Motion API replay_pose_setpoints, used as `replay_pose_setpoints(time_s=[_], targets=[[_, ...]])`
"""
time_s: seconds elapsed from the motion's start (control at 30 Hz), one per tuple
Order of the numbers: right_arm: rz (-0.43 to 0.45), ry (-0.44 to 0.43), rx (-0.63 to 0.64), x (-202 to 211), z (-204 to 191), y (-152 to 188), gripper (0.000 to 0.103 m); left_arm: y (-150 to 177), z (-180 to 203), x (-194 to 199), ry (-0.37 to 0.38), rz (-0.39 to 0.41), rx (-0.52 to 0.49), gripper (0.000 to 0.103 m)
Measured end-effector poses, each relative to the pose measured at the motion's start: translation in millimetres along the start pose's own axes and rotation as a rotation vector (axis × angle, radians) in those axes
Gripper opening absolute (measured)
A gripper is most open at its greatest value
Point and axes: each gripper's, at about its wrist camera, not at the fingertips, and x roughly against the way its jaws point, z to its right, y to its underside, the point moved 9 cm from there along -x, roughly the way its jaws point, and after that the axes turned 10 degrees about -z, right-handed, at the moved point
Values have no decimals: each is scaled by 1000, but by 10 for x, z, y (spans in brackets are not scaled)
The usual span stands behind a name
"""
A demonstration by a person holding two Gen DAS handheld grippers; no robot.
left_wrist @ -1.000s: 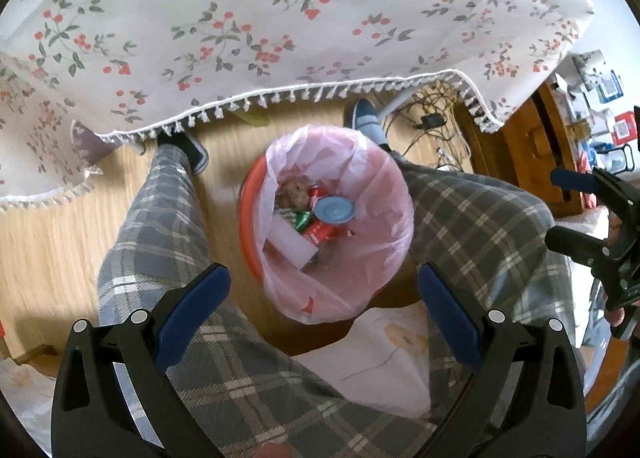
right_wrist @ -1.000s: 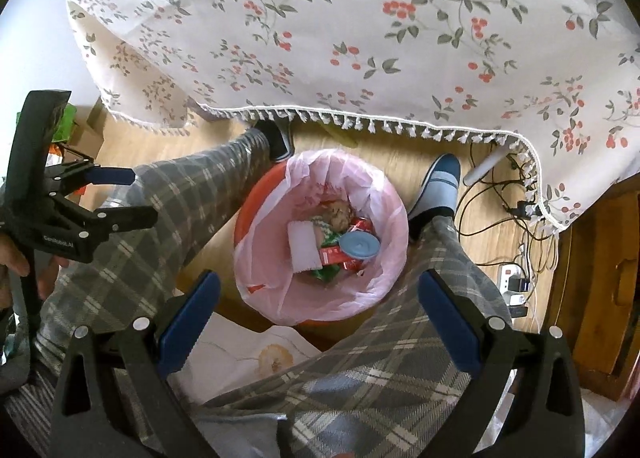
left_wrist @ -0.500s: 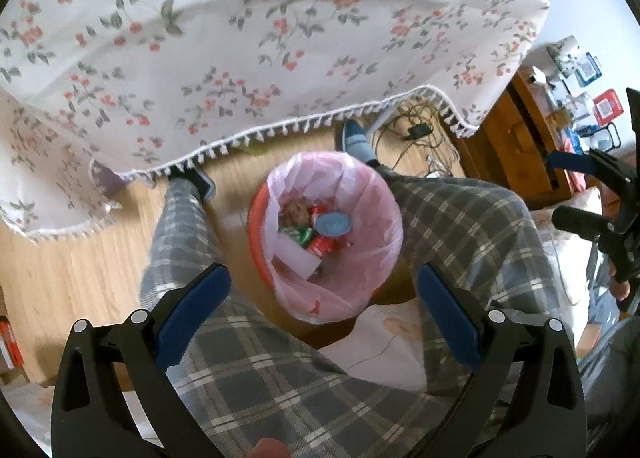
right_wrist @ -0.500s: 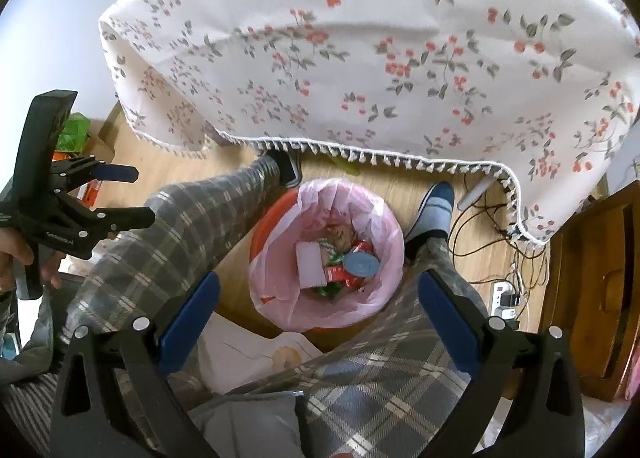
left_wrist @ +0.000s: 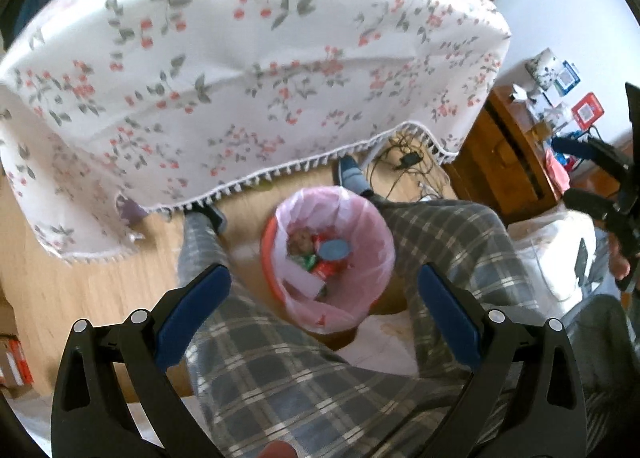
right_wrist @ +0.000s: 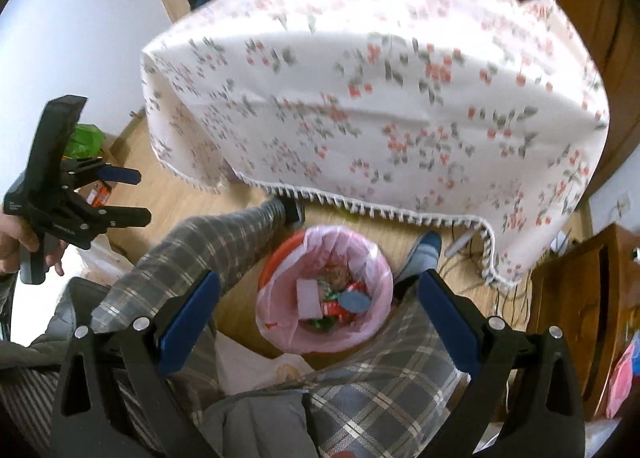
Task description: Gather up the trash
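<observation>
Left wrist view: we see the round orange bin lined with a pink plastic bag (left_wrist: 332, 258) smaller than a second ago, so we have lifted both grippers away from it. It stands on the wooden floor between our plaid-trousered legs (left_wrist: 460, 242), mouth up, long axis vertical, holding wrappers and a blue lid. We judge the drop done. Our left gripper (left_wrist: 324, 310) and right gripper (right_wrist: 316, 308) are spread wide with nothing between the pads. The floral tablecloth (left_wrist: 248, 70) hangs beyond.
</observation>
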Motion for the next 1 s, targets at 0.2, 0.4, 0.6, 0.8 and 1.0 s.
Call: replay_pose_setpoints(time_s=[0.2, 0.4, 0.6, 0.8, 1.0], targets=[[77, 30, 29, 386, -77, -53, 98, -11, 6, 417, -8, 71, -15, 97], [153, 57, 54, 774, -179, -103, 98, 12, 62, 820, -24, 141, -36, 97], [220, 63, 78, 1100, -306, -102, 98, 62, 137, 1157, -41, 207, -51, 97], [285, 76, 103, 1366, -429, -63, 98, 129, 197, 1414, -40, 266, -63, 97], [345, 81, 101, 1562, -492, -5, 98, 188, 235, 1582, -16, 322, -54, 97]])
